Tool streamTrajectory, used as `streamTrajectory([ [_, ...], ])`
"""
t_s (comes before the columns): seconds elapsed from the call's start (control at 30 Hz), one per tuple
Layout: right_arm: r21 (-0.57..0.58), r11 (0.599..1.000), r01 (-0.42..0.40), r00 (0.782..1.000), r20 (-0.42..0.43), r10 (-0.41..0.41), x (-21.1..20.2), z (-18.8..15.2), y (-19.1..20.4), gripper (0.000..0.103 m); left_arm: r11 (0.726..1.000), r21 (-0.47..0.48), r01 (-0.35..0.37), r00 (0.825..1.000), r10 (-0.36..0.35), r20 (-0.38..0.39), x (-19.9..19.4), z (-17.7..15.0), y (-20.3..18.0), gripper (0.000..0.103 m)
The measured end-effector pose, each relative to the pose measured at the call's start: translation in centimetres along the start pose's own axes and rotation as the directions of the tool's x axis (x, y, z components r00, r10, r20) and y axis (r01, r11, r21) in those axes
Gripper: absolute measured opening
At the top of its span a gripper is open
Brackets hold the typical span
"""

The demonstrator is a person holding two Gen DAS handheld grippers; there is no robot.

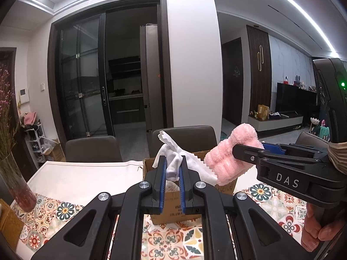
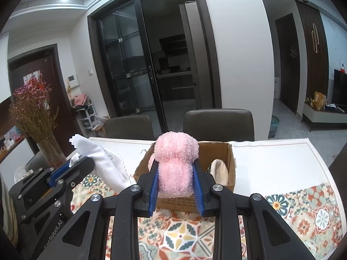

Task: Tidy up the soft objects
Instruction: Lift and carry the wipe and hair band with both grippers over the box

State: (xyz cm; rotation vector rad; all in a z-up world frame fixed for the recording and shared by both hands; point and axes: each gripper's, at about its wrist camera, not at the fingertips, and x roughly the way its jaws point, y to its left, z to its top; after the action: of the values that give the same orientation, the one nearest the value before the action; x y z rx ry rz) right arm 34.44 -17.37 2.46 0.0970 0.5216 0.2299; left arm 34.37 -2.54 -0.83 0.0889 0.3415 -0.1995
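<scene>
1. at the centre of the left wrist view, the left gripper (image 1: 173,166) is clamped tight on a white cloth (image 1: 173,162); its loose, zigzag-cut ends stick up past the fingers and trail off to the right.
2. at the centre of the right wrist view, the right gripper (image 2: 174,173) holds a rolled pink towel (image 2: 175,162) in a narrow grip, the fluffy roll bulging above the blue pads (image 2: 154,184).
3. both soft things hang in the air just in front of and above an open cardboard box (image 2: 229,164), which sits on the table (image 2: 271,158); something pale already lies inside it.
4. the white cloth looks thin, limp and light, so it should droop and catch easily; a hold near the bunched middle, as now, seems safest.
5. the pink towel looks thick and springy; it may unroll if let go, so gripping across the roll makes sense.
6. the two grippers are near each other, the towel just beside the cloth's trailing end, so they could tangle.
7. the box mouth is narrow and its rim could snag the fabric; open table lies to the right, while a vase of dried flowers (image 2: 43,130) stands at the left edge.
</scene>
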Motion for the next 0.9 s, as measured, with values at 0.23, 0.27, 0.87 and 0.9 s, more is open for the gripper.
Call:
streamTrajectory([
  [0.23, -0.008, 1.000, 0.021, 1.000, 0.012, -0.021, 1.4, 1.2, -0.8, 0.029, 1.000, 0.006, 0.005, 1.000, -0.005, 0.016, 1.8, 0.8, 0.0, 0.012],
  [0.27, -0.009, 1.000, 0.025, 1.000, 0.012, -0.025, 1.7, 1.5, -0.9, 0.029, 1.000, 0.007, 0.006, 1.000, -0.006, 0.016, 2.2, 0.9, 0.0, 0.012],
  [0.87, -0.025, 0.998, 0.058, 0.997, -0.042, -0.059, 8.3, 2.7, -3.2, 0.029, 1.000, 0.020, 0.021, 0.998, -0.020, -0.062, 9.9, 0.9, 0.1, 0.012],
  [0.9, -0.025, 0.998, 0.059, 0.997, -0.046, -0.060, 8.5, 2.7, -3.2, 0.029, 1.000, 0.018, 0.022, 0.997, -0.021, -0.069, 10.3, 0.9, 0.2, 0.012],
])
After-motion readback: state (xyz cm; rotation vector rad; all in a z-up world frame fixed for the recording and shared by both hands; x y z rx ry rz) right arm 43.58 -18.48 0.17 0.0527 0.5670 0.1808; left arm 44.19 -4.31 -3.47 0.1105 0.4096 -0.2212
